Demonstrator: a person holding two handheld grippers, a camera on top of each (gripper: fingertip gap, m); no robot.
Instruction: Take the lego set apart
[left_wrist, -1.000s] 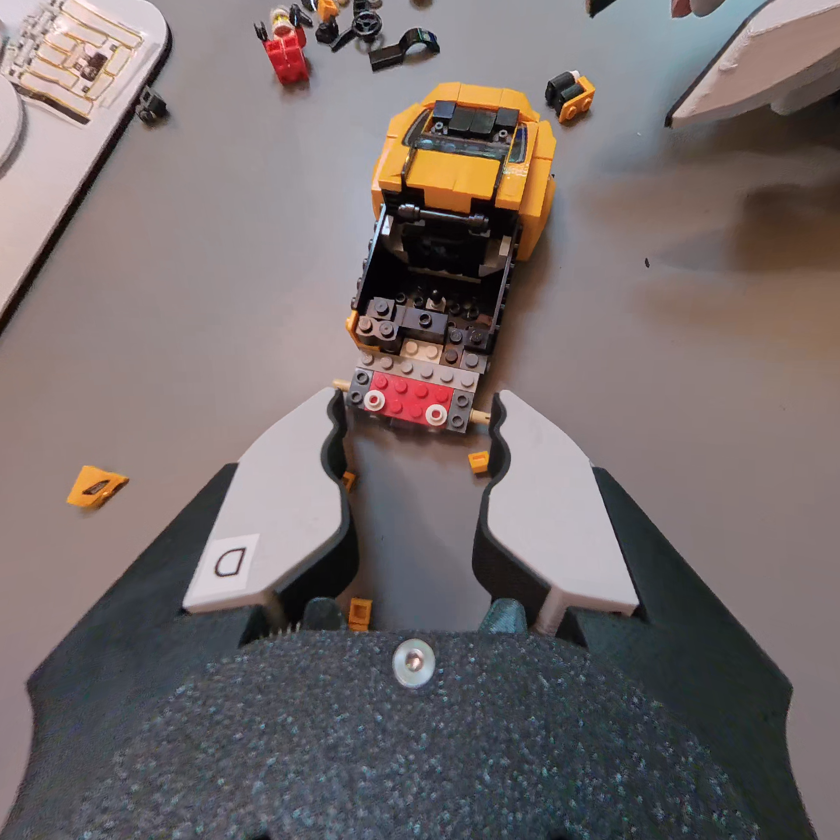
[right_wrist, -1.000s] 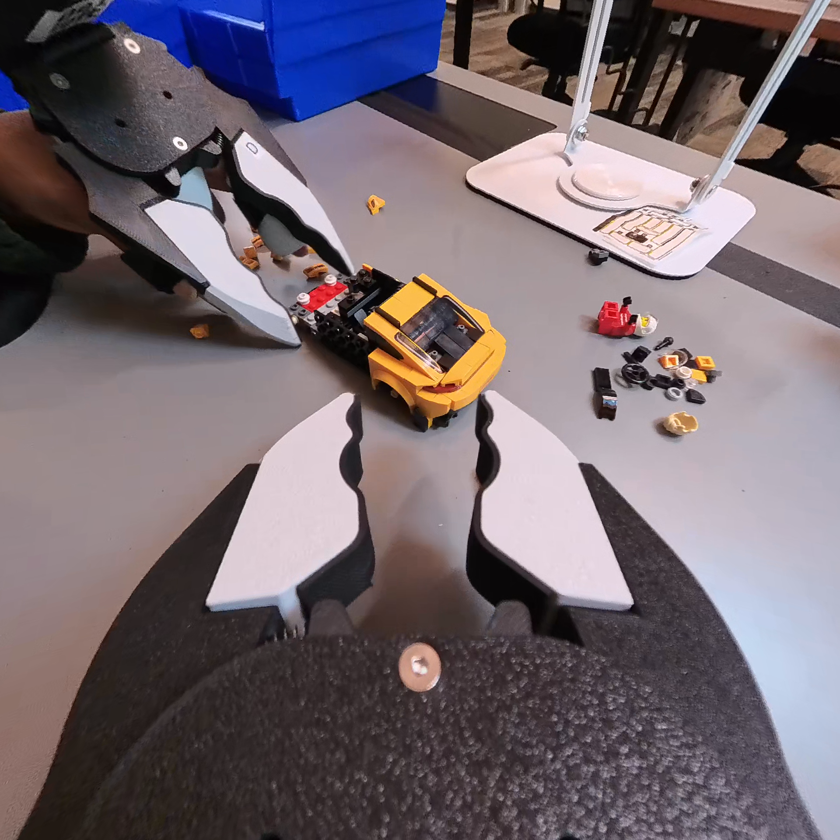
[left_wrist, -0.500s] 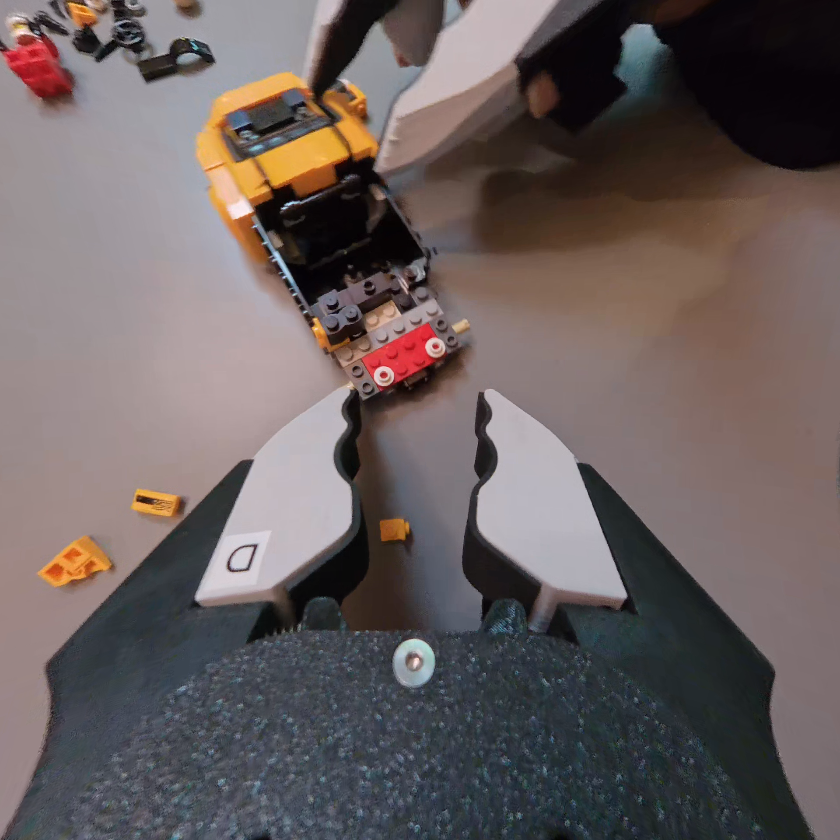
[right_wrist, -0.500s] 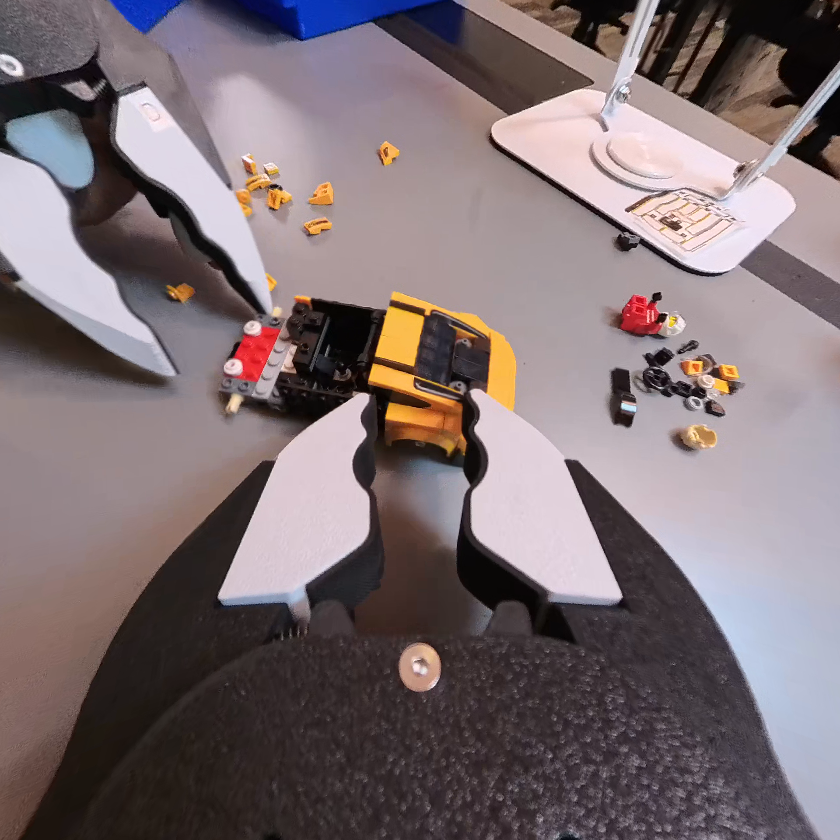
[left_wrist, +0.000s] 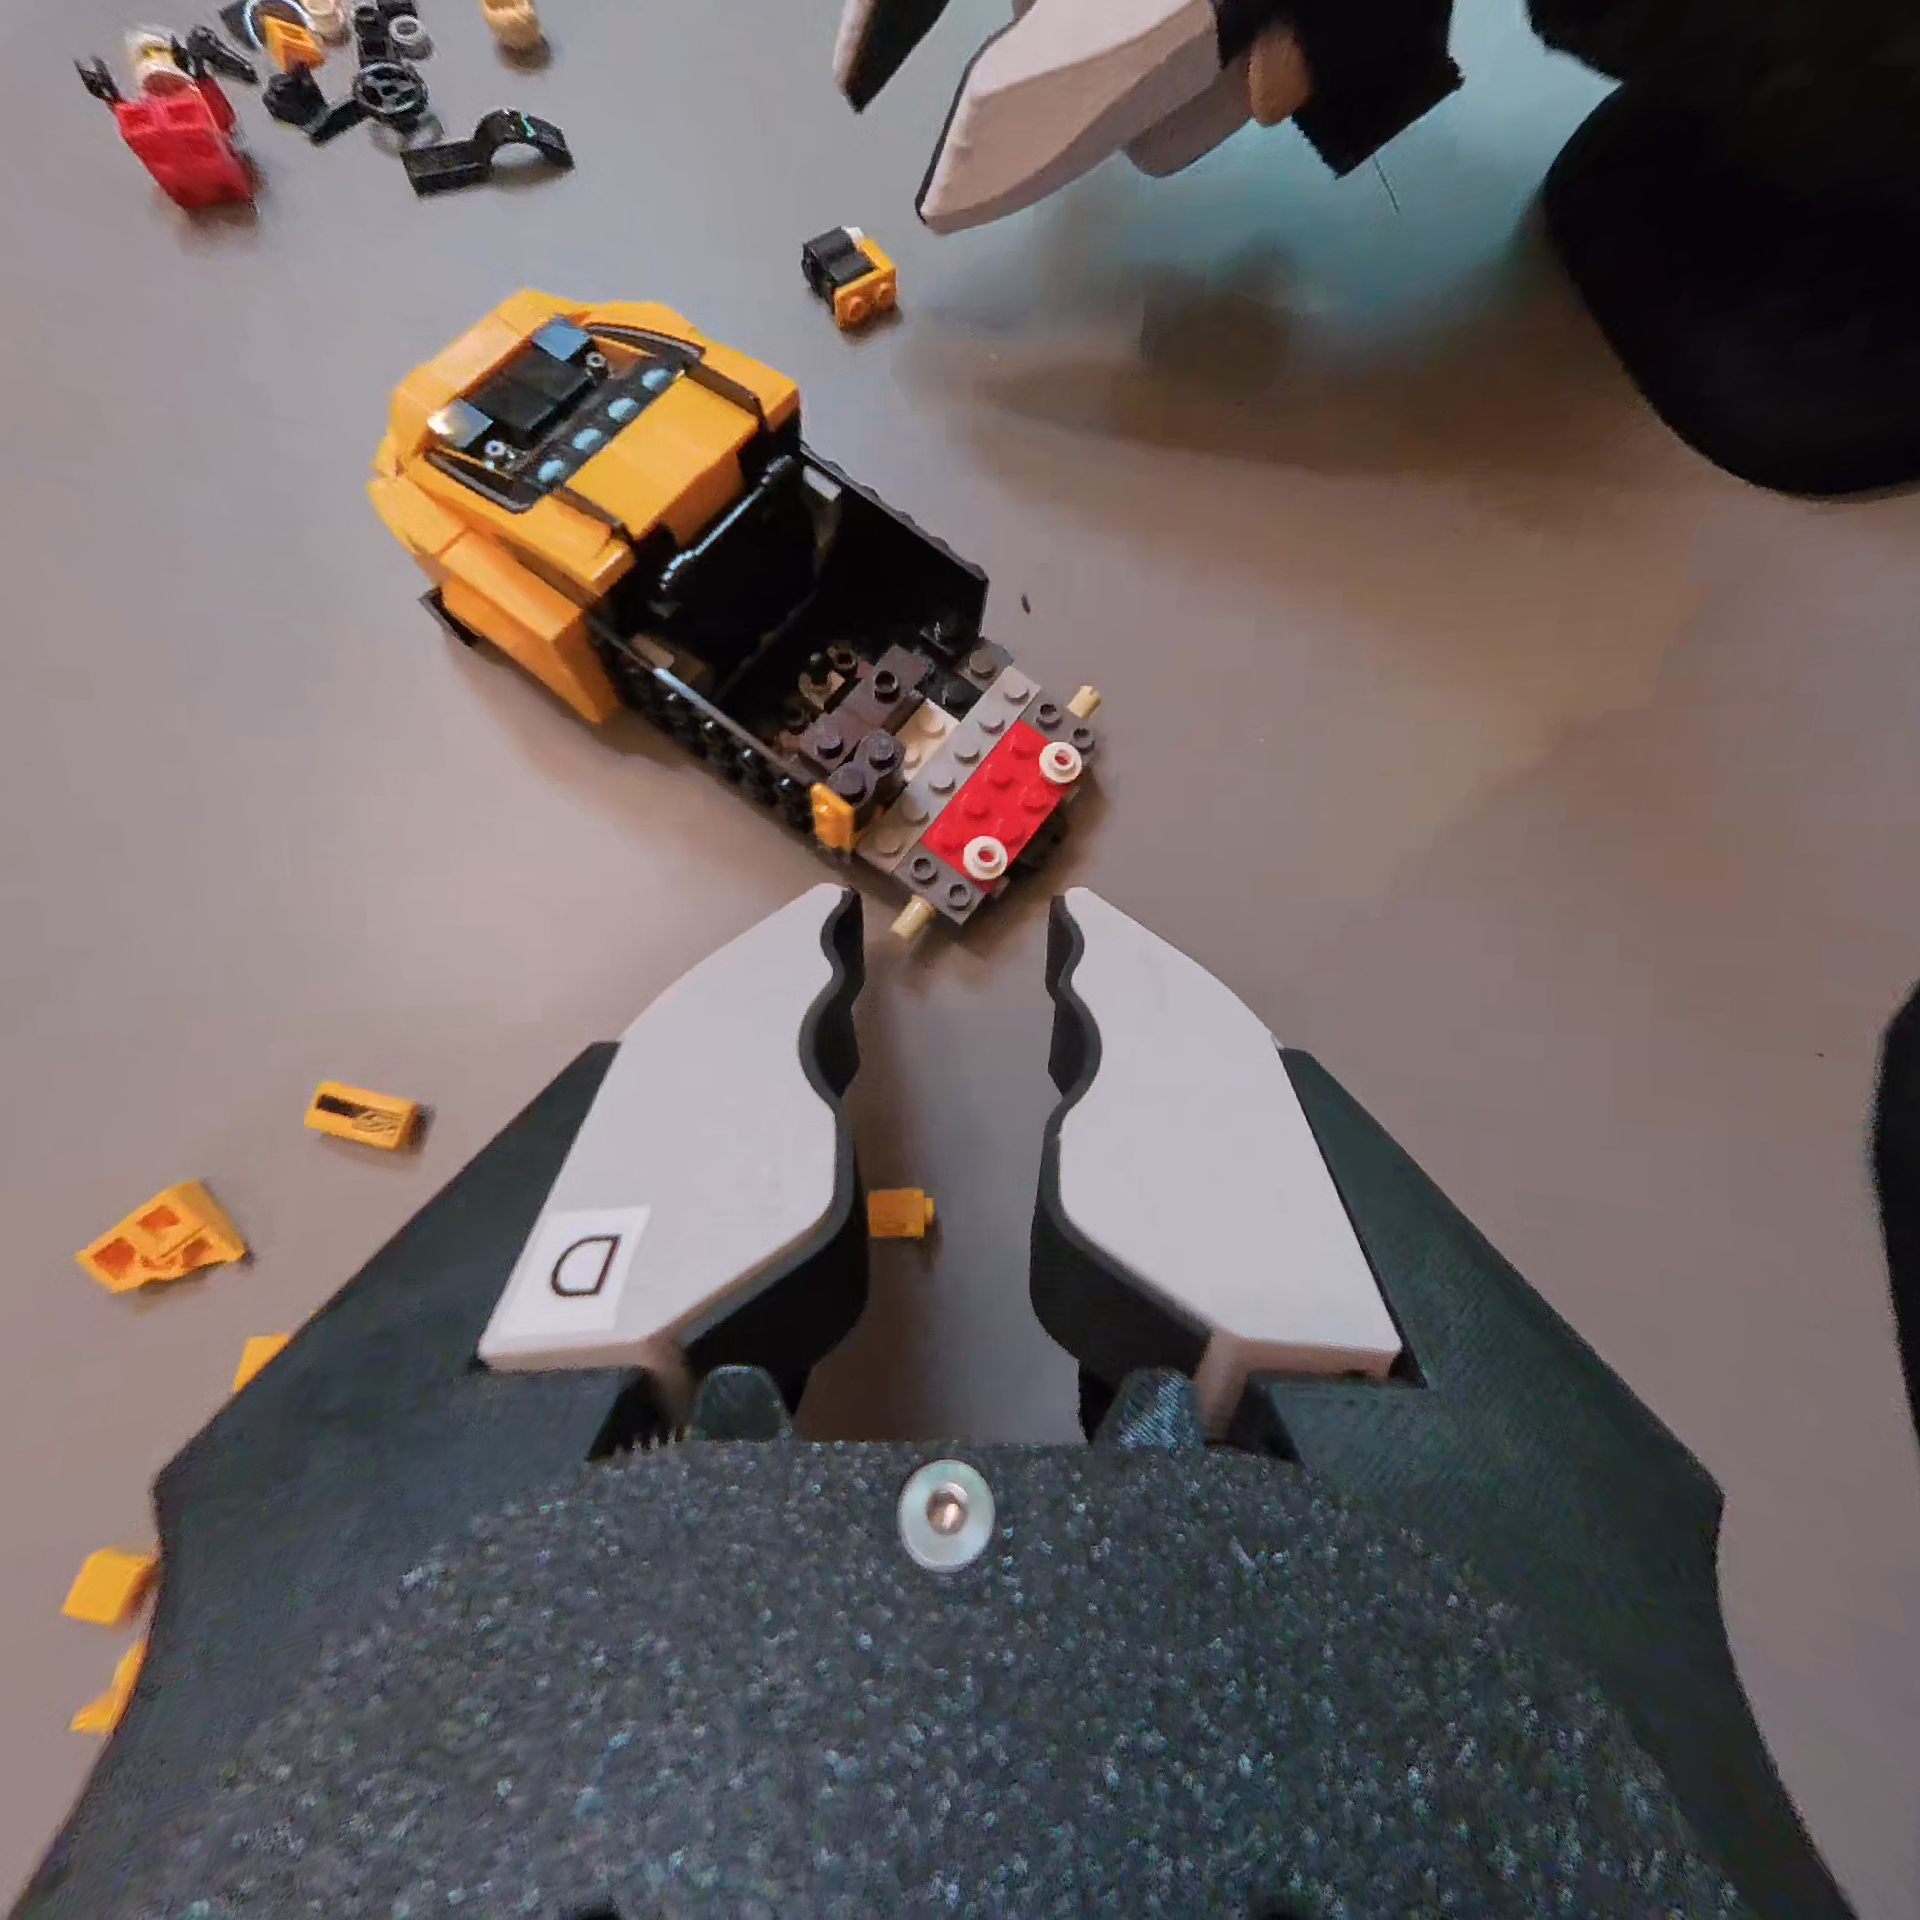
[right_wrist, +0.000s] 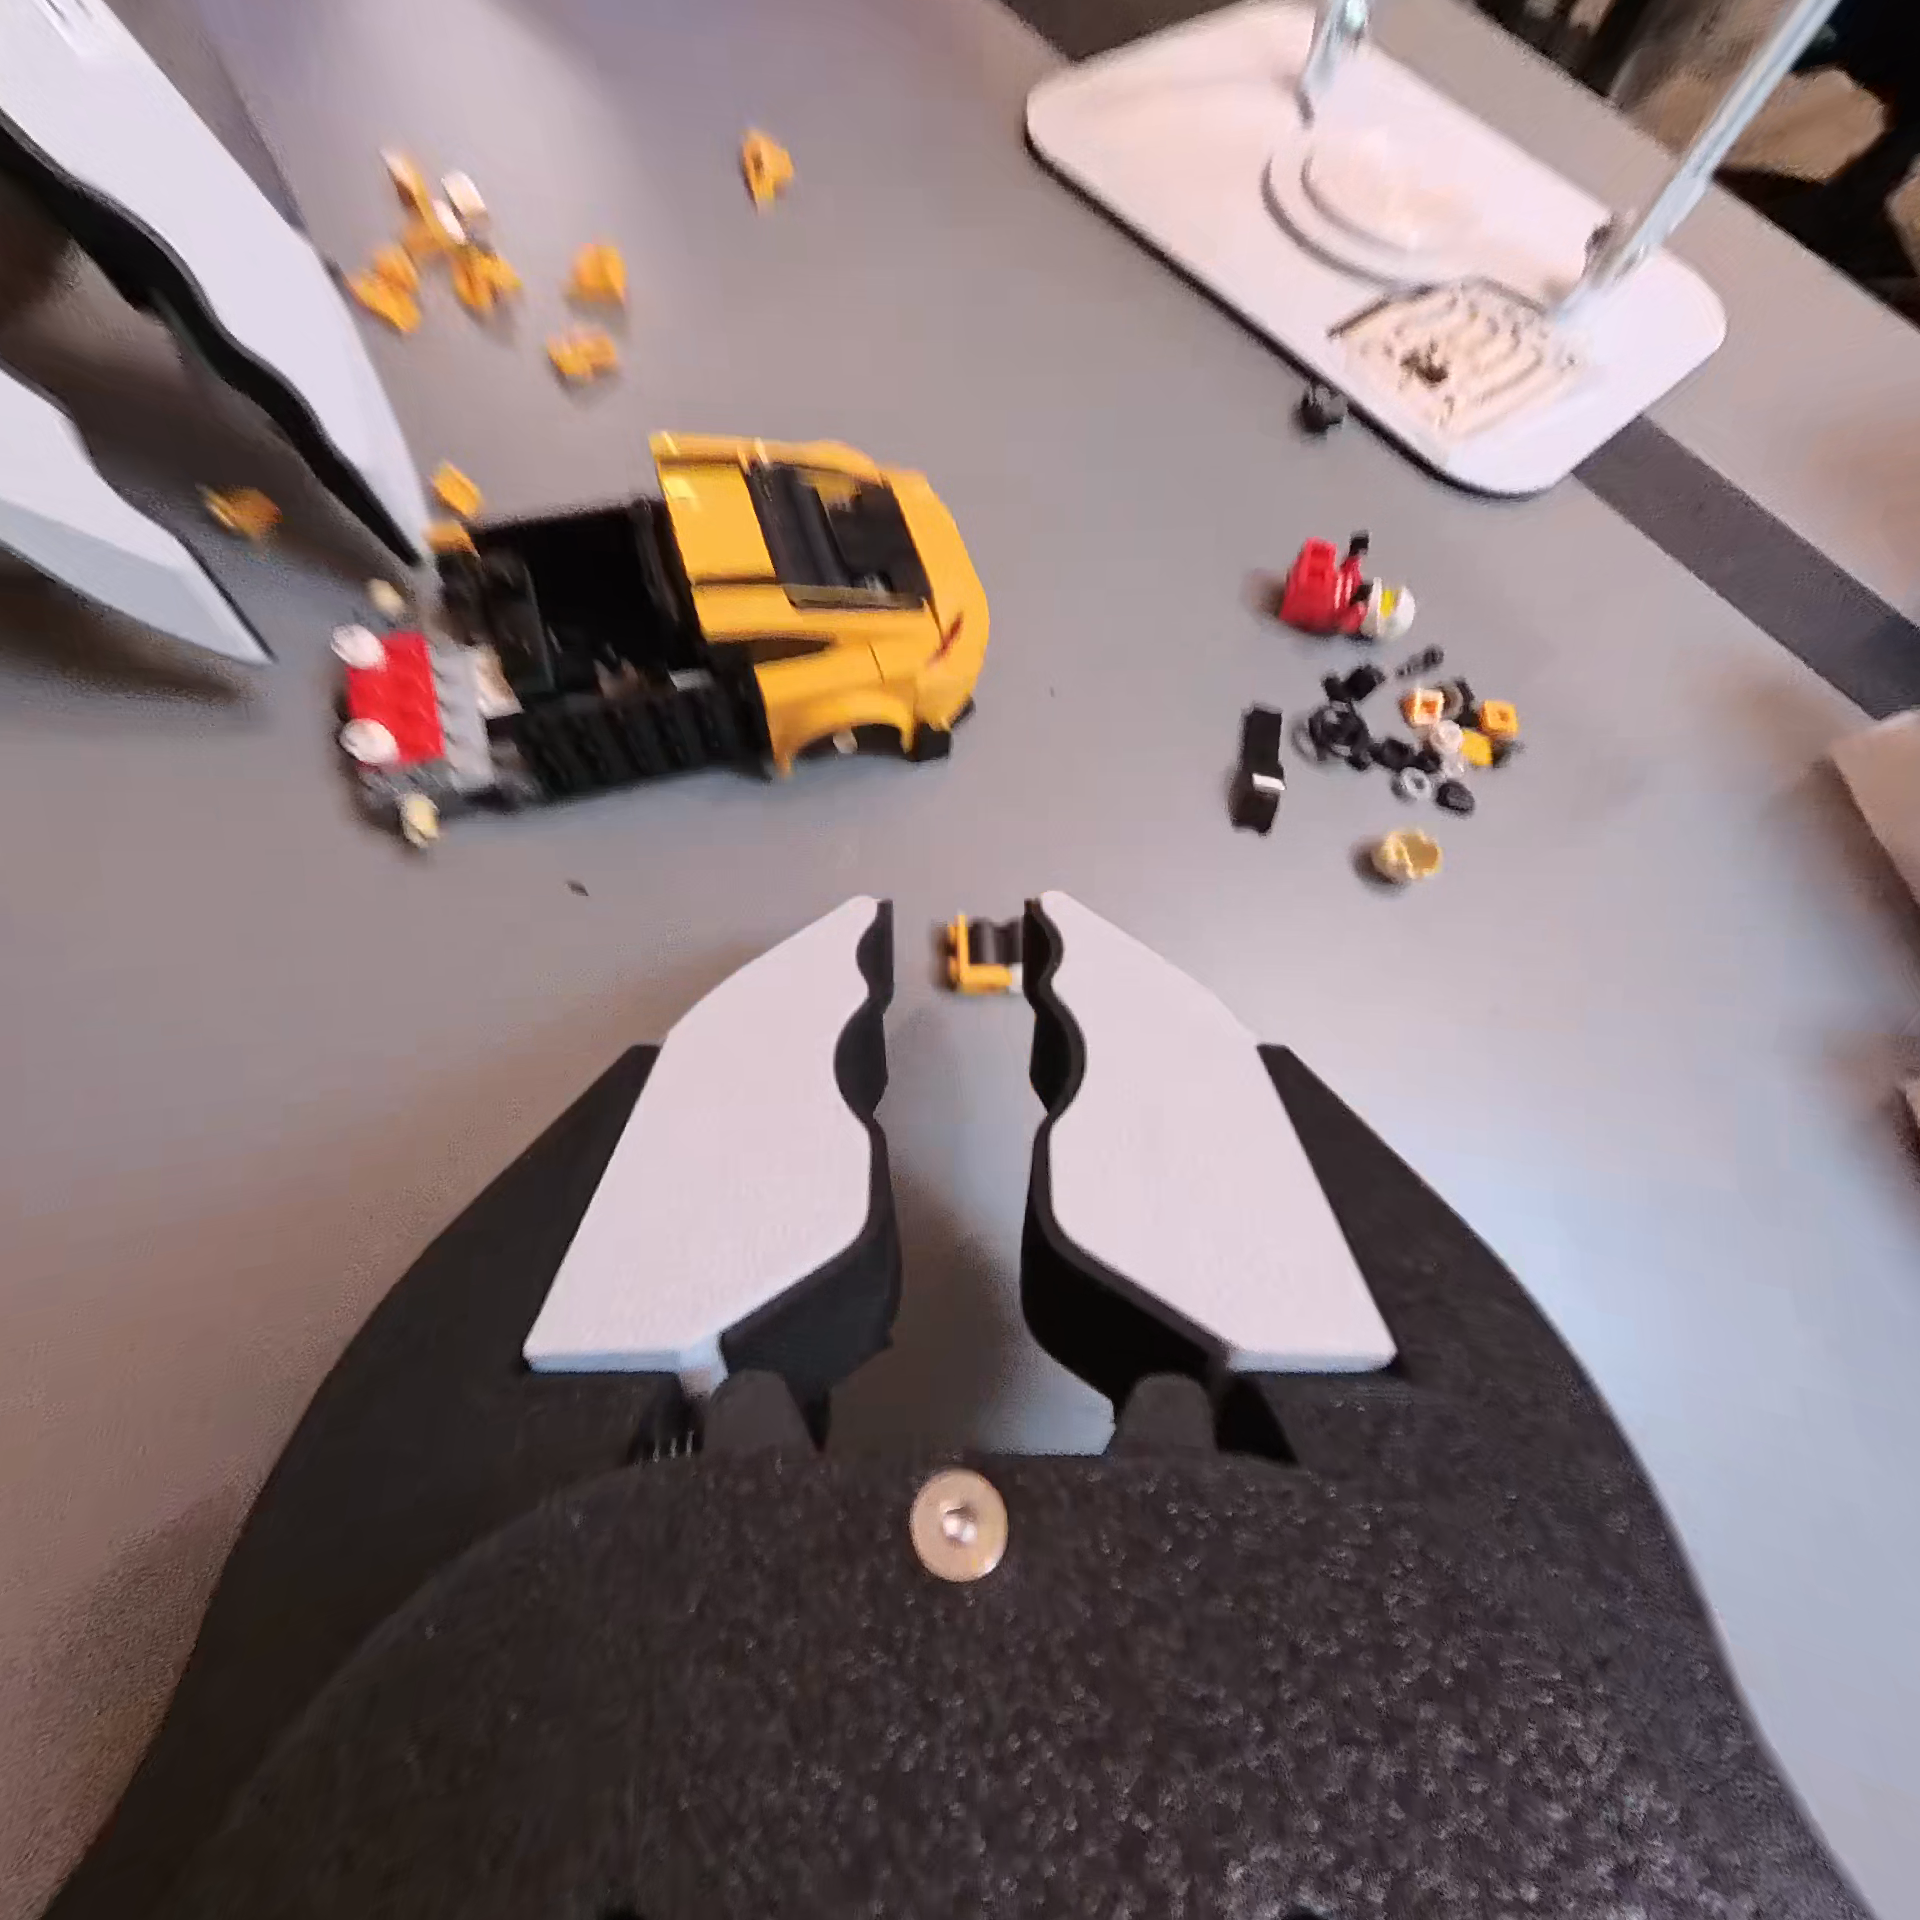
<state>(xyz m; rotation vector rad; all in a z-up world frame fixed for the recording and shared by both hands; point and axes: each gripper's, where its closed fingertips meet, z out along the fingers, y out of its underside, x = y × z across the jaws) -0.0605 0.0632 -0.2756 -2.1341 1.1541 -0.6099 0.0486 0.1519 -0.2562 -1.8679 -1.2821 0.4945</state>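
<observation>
The lego car (left_wrist: 623, 520) lies on the grey table, with a yellow body at one end and an open black chassis ending in a red plate (left_wrist: 1003, 795). My left gripper (left_wrist: 951, 914) is open and empty, its tips just short of the red-plate end. My right gripper (right_wrist: 958, 925) is open with a narrow gap, held back from the car (right_wrist: 727, 623). A small yellow-and-black piece (right_wrist: 982, 954) lies on the table just beyond its tips. It also shows in the left wrist view (left_wrist: 850, 272), apart from the right gripper (left_wrist: 997, 135).
A pile of small black and orange parts (right_wrist: 1392, 727) and a red minifigure piece (right_wrist: 1330, 597) lie right of the car. Several loose yellow bits (right_wrist: 478, 270) lie near the left gripper (right_wrist: 260, 416). A white lamp base (right_wrist: 1371, 260) stands at the back. About 15 centimetres separates my left fingertips from my right.
The car has turned on the table, its yellow end swinging left in the left wrist view. My right gripper reached the yellow end, then pulled back, and its gap has narrowed.
</observation>
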